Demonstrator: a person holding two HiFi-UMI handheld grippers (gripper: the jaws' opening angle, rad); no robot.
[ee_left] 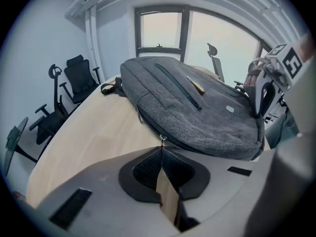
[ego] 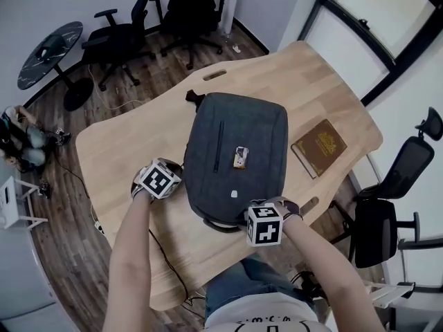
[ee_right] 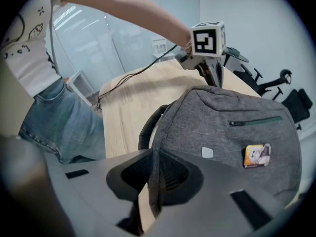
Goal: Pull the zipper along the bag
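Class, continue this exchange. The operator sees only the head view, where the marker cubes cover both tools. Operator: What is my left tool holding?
Observer: The left tool is shut on the zipper pull at the bag's side edge.
Operator: And the right?
Observer: The right tool is shut on a fold of the bag's grey fabric.
Operator: Is the pull bent?
Observer: No, it runs straight from the bag's edge into the left tool.

A brown book (ego: 319, 147) lies flat on the pale wooden table (ego: 304, 75), over near its right edge. Beyond the far end, black office chairs (ego: 118, 37) stand on the dark plank floor (ego: 66, 216), beside a round dark side table (ego: 48, 52).
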